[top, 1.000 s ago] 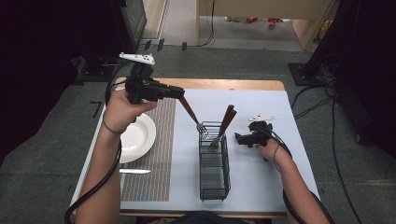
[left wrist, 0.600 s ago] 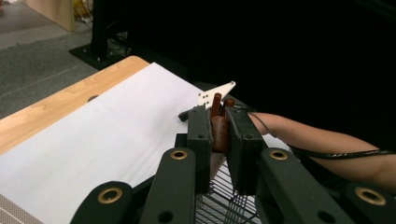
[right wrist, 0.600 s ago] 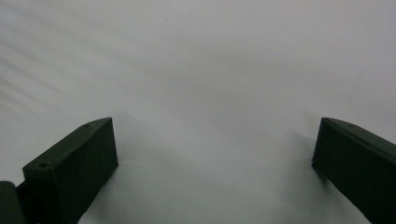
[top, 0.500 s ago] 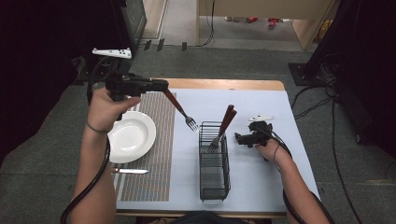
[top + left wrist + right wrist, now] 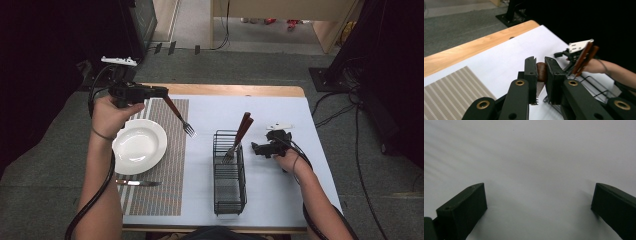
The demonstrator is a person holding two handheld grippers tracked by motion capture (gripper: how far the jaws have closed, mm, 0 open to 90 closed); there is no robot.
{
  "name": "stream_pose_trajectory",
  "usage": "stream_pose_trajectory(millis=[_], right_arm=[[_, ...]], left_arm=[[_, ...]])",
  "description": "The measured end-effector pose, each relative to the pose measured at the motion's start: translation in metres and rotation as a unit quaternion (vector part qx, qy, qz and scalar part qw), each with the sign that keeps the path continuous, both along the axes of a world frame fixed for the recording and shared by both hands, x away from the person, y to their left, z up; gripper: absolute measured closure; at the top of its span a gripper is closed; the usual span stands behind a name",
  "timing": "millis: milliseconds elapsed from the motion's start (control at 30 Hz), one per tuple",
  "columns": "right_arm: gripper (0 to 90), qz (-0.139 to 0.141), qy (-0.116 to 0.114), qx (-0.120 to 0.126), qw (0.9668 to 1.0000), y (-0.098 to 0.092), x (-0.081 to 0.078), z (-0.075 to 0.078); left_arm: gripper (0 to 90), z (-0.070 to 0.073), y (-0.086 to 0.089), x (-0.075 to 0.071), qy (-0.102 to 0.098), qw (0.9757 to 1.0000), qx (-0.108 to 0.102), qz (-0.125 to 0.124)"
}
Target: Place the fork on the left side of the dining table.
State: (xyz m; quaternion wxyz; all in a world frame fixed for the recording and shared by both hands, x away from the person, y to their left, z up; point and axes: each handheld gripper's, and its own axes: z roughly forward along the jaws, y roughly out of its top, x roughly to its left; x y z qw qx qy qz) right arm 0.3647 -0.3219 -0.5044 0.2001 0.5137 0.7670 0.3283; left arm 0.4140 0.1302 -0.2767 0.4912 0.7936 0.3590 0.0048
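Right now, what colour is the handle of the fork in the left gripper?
Reddish-brown, like wood. The fork handle shows best in the high view, clamped by the left gripper.

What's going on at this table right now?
A person is working with a pair of tongs in each hand. The left tongs are shut on the wooden handle of a fork, holding it tines-down in the air over the striped placemat, right of the white plate. A knife lies on the mat below the plate. The right tongs rest open on the table beside the wire cutlery basket, which holds two more wooden-handled utensils.
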Motion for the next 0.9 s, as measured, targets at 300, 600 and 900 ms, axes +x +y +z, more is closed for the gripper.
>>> stream_pose_trajectory(millis=[300, 600, 900], right_arm=[[0.0, -0.001, -0.001, 0.000, 1.0000, 0.000, 0.000, 0.000], [0.0, -0.001, -0.001, 0.000, 1.0000, 0.000, 0.000, 0.000], [0.0, -0.001, -0.001, 0.000, 1.0000, 0.000, -0.001, 0.000]], left_arm=[[82.2, -0.016, 0.004, 0.016, 0.002, 0.9997, 0.012, 0.023], [82.2, -0.025, 0.014, 0.028, 0.007, 0.9988, 0.016, 0.045], [82.2, -0.035, 0.030, 0.047, 0.017, 0.9976, 0.015, 0.065]])
